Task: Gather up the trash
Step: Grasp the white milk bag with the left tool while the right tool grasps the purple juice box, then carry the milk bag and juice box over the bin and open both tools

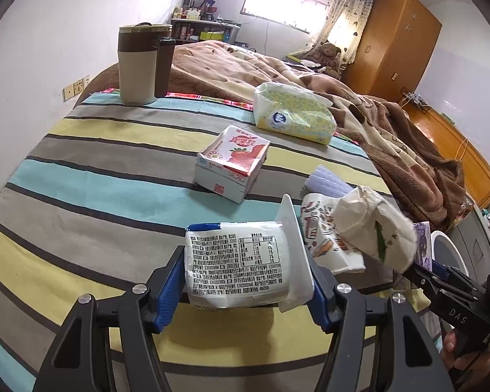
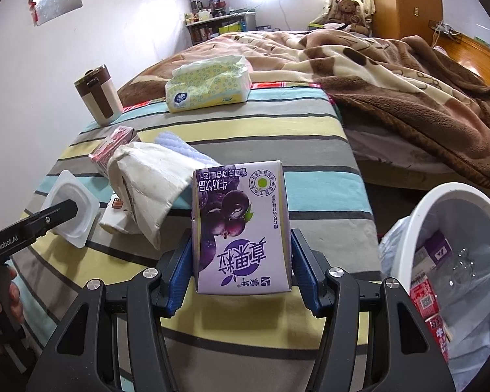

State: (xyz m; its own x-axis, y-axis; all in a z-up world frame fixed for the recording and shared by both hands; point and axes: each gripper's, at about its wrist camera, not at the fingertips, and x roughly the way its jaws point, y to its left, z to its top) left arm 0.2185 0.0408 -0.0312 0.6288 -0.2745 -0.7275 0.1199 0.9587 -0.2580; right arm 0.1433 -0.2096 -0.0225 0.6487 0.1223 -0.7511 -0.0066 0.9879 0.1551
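Left wrist view: my left tool [image 1: 246,285] is clenched on a white yogurt cup [image 1: 241,264], held above the striped bench [image 1: 81,170]. A strawberry milk carton [image 1: 232,163] awaits.

Right wrist view: right tool [image 2: 241,269] grips a purple grape milk carton [image 2: 241,228]; the lined bin [image 2: 457,248] sits lower right. I judge the next move is to swing right and drop it.

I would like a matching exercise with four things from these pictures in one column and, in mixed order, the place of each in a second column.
Things:
1. purple milk carton
2. white yogurt cup
3. brown and beige mug
4. clear plastic bottle

Places:
A. inside the white trash bin
B. between the fingers of the left hand-held gripper
C. upright at the far end of the striped cloth
D. between the fingers of the right hand-held gripper

Pairs: 1-D, 2-B, 3-C, 4-A
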